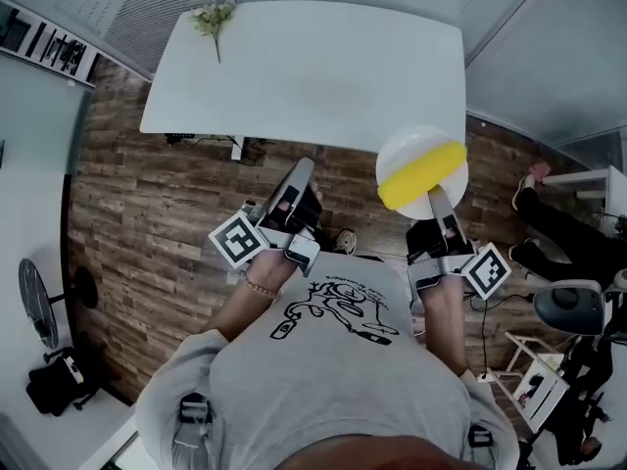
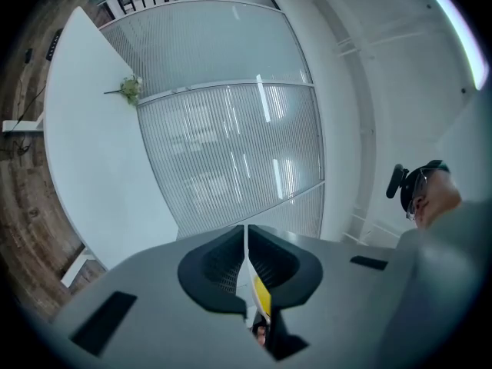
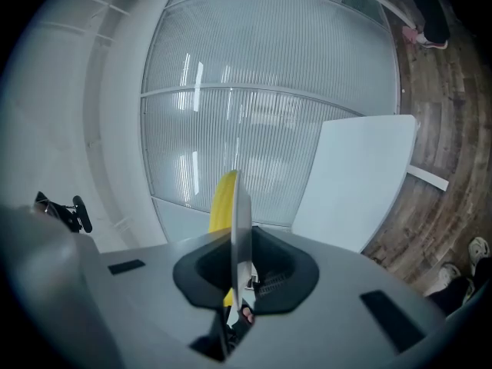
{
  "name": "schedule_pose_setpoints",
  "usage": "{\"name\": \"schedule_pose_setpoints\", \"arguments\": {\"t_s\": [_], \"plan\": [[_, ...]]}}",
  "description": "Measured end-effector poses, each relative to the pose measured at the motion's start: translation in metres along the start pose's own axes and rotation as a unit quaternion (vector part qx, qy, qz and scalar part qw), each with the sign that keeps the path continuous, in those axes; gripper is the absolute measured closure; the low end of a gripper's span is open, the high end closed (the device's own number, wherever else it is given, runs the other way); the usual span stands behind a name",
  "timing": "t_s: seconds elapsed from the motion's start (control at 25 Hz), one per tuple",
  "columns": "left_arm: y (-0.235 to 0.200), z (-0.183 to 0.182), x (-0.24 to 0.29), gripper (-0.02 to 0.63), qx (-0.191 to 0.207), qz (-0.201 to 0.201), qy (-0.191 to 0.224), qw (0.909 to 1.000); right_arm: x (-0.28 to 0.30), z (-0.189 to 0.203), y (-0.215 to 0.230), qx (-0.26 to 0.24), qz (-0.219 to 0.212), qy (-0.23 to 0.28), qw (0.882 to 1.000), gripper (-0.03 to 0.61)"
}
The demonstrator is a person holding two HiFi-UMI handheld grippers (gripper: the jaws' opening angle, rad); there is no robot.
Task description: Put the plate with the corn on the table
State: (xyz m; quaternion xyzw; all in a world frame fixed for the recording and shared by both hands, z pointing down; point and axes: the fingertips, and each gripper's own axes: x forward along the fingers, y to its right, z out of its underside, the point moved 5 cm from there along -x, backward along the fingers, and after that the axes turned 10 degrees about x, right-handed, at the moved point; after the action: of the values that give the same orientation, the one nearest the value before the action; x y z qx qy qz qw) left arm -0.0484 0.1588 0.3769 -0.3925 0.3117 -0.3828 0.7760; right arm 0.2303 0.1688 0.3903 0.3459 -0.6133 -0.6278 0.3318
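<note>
1. The right gripper [image 1: 437,195] has its jaws pinched shut on the near rim of a white plate [image 1: 411,151]. It holds the plate out at 12 o'clock from the right hand.
2. In the right gripper view the plate [image 3: 241,206] stands edge-on as a thin upright line in the narrow slot between the two dark pads. Both pads press against it.
3. A yellow ear of corn [image 1: 423,174] lies across the plate, tilted so that its right end sits higher in the head view. From the right gripper [image 3: 239,241] the corn [image 3: 222,200] shows at 9 o'clock of the plate's edge.
4. The plate is at 1 o'clock from the person's chest. Its far rim overlaps the near right corner of the white table [image 1: 313,67], and the rest of it is over the wooden floor [image 1: 147,213].
5. The left gripper [image 1: 302,169] points toward the table at 12 o'clock, over the floor, well apart from the plate.
6. In the left gripper view the jaws of the left gripper [image 2: 247,244] are pressed together. A thin white and yellow sliver shows at the seam, and I cannot tell what it is.
7. A small flower sprig [image 1: 214,20] lies at the table's far left corner, at 11 o'clock.
</note>
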Motion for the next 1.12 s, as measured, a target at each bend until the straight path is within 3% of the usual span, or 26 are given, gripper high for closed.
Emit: {"name": "schedule_pose_setpoints", "arguments": {"t_s": [0.48,0.68,0.92,1.12], "plan": [[-0.011,-0.015,0.037,0.584,-0.001,0.015,-0.007,0.9999,0.030,-0.015,-0.005,-0.002,-0.005,0.003,1.000,0.551],[-0.057,-0.058,0.091,0.584,-0.011,0.011,-0.017,0.9997,0.104,-0.036,0.005,0.002,0.008,0.010,1.000,0.551],[-0.065,-0.091,0.117,0.584,-0.008,0.022,-0.022,0.9995,0.140,-0.041,-0.006,-0.003,0.002,0.020,1.000,0.551],[-0.106,-0.137,0.159,0.584,-0.014,0.026,-0.032,0.9991,0.212,-0.049,-0.003,-0.002,0.005,0.028,1.000,0.551]]}}
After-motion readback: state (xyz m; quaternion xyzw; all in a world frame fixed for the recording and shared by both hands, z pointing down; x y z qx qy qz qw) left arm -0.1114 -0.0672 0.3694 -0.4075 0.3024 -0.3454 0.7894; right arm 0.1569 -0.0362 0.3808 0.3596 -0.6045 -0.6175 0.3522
